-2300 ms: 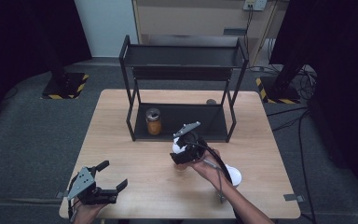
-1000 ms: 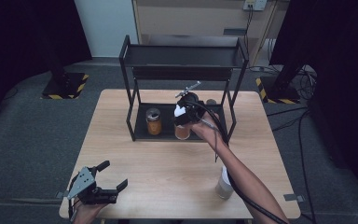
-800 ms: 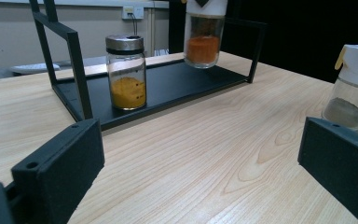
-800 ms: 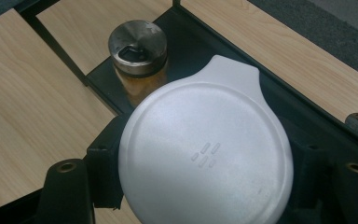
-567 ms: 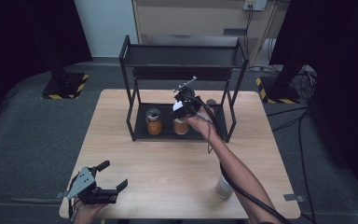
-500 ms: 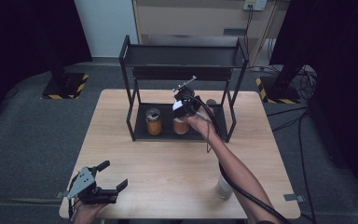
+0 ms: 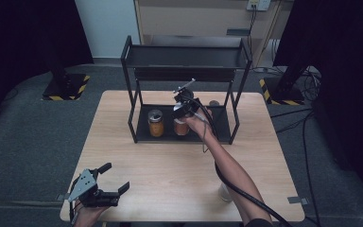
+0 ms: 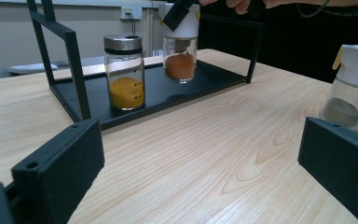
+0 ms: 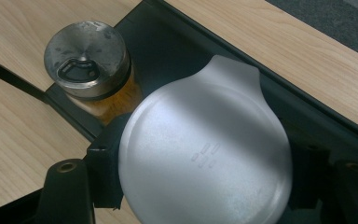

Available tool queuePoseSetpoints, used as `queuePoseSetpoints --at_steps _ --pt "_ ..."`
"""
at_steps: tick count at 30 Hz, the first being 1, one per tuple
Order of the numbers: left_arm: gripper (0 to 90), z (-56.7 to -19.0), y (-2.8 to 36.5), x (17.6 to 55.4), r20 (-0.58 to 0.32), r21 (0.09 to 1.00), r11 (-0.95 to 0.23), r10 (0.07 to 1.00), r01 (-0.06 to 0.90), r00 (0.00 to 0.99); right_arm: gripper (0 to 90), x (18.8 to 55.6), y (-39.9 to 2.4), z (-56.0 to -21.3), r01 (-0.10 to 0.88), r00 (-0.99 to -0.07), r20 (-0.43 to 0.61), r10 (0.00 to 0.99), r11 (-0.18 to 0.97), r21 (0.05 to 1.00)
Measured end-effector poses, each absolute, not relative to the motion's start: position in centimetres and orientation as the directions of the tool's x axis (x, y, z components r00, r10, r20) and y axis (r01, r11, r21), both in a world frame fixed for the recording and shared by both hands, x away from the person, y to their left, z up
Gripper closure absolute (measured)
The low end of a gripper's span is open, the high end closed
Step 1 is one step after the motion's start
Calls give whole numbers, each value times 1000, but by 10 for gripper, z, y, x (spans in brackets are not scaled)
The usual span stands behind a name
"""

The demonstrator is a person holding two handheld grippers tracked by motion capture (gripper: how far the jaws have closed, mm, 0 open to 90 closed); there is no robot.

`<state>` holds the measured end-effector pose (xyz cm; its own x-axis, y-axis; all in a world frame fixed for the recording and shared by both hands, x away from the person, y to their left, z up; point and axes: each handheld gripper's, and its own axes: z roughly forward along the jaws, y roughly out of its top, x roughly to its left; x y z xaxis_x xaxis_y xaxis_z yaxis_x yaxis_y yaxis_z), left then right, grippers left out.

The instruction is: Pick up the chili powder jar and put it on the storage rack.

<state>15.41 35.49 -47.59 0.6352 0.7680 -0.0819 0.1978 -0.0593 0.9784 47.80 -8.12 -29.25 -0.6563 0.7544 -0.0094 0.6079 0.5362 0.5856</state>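
Note:
A black two-tier rack (image 7: 227, 135) stands at the back of the wooden table. On its lower shelf (image 9: 177, 42) a silver-lidded jar of yellow spice (image 7: 155, 123) (image 8: 124, 70) (image 9: 86, 58) stands upright. Right beside it is a white-capped jar of red-orange spice (image 7: 181, 126) (image 8: 181, 51). My right gripper (image 7: 182, 112) (image 9: 205, 182) is shut on its white cap (image 9: 205, 154) from above. The jar's base sits at shelf level. My left gripper (image 7: 105, 189) (image 8: 196, 177) rests open at the table's front left corner, nothing between its jaws.
A third jar with a white cap and grey contents (image 7: 224, 191) (image 8: 354, 84) stands near the table's front edge, partly behind the person's right forearm (image 7: 231, 170). The rack's upper shelf (image 7: 184, 56) overhangs the jars. Cables trail from the right gripper along the arm.
My right gripper carried the red-orange jar from the table's middle into the rack's lower shelf and lowered it beside the yellow jar. The left gripper has stayed still.

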Motion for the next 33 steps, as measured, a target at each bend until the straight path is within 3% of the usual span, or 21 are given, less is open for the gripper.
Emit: queuePoseSetpoints --at_steps 33 --pt "0 -476 355 154 -82 978 -60 767 199 636 311 489 -79 -314 639 -630 15 776 508 578"
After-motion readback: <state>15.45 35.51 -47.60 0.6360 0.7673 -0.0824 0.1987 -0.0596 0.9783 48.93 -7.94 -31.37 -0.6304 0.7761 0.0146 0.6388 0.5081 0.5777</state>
